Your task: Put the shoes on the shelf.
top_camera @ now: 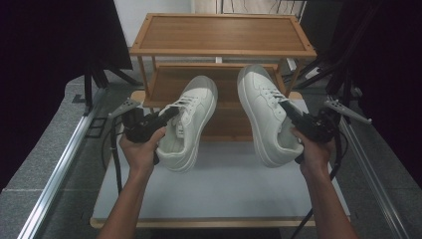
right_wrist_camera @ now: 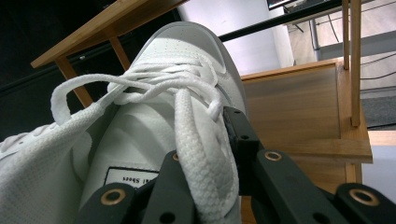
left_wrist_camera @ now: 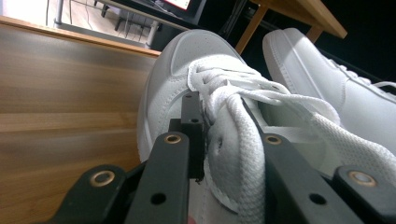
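Two white lace-up sneakers hang in the air in front of a wooden shoe rack [top_camera: 219, 32]. My left gripper [top_camera: 171, 113] is shut on the side wall of the left sneaker [top_camera: 191, 122] near its laces. In the left gripper view the jaws [left_wrist_camera: 222, 135] clamp the collar and lace of that sneaker [left_wrist_camera: 187, 56], and the other sneaker [left_wrist_camera: 317, 65] is to its right. My right gripper [top_camera: 287, 110] is shut on the right sneaker [top_camera: 261, 107]. The right gripper view has my right gripper [right_wrist_camera: 205, 140] pinching the collar and lace of this sneaker [right_wrist_camera: 182, 46]. Both toes point toward the rack.
The rack's lower shelf [top_camera: 224, 82] lies just beyond the toes, with the top shelf above it. A white tabletop [top_camera: 224, 184] spreads under the shoes. Metal rails [top_camera: 59, 169] run along both sides of the table, and dark stands flank the rack.
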